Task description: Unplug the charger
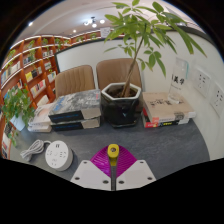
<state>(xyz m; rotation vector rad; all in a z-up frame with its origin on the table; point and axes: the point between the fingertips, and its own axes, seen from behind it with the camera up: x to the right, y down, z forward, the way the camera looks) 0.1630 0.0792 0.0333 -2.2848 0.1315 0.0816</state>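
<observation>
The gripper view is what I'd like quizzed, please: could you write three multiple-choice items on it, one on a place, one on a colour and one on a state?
1. Where is the white power strip?
A. On the grey table, ahead of the tongs and to their left
B. On the bookshelves
C. On top of the book stacks

2. What colour is the pot of the plant standing at the middle of the table?
A. White
B. Black
C. Red

3. What state are the tongs in?
A. Shut on the power strip
B. Shut on a book
C. Open, holding nothing

Answers:
1 A: the white power strip lies on the table, left of the tongs.
2 B: the potted plant stands in a black pot.
3 C: the fingers stand apart, and only a small yellow-green part of the tool shows between them.
</observation>
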